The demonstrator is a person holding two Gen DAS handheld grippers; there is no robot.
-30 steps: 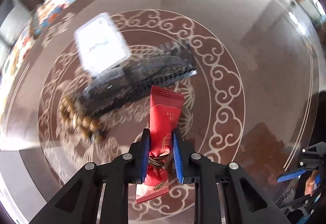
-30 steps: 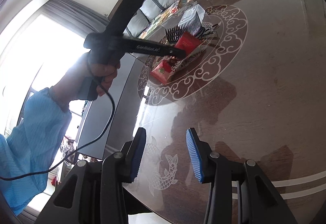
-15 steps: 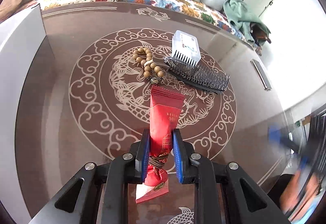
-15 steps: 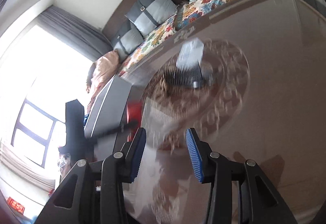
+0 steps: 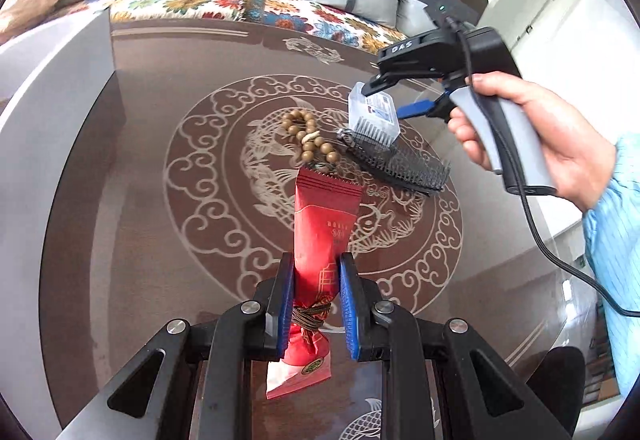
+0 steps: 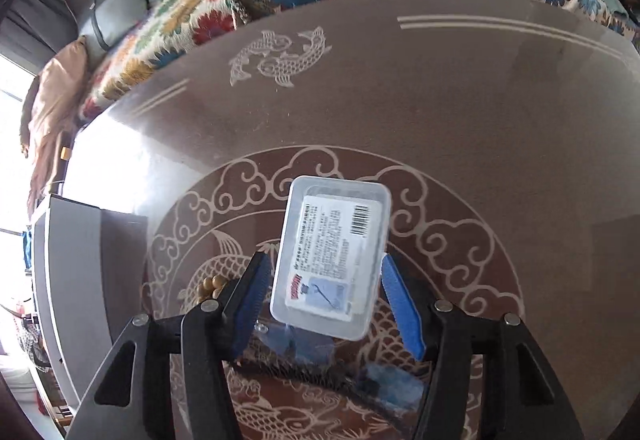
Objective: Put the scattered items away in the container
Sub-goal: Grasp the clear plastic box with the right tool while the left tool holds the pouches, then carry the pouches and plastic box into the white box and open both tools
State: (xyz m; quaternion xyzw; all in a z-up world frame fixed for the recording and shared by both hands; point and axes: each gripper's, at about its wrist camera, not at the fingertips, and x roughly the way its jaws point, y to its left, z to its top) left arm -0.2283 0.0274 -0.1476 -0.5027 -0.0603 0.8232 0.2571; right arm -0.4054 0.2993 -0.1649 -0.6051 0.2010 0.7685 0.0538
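Observation:
My left gripper [image 5: 314,268] is shut on a red sachet [image 5: 326,224] and holds it above the brown patterned table [image 5: 120,200]. Beyond the sachet's tip lie a string of wooden beads [image 5: 308,136] and a black comb-like brush [image 5: 400,164]. A clear plastic box [image 6: 332,256] with a printed label rests against the brush. My right gripper [image 6: 323,262] points down over that box, its jaws opening. The box sits between the blue pads, and a small gap shows on each side. In the left wrist view a hand [image 5: 532,136] holds the right gripper [image 5: 394,96] at the box [image 5: 372,110].
A sofa with a flowered cover [image 5: 240,4] and grey cushions runs along the table's far edge. A grey slab [image 5: 48,80] borders the table on the left. A black cable [image 5: 560,260] hangs from the right gripper's handle.
My right gripper swung across the table to stand over the clear box, and its jaws widened. The left gripper rolled and shifted while keeping the red sachet.

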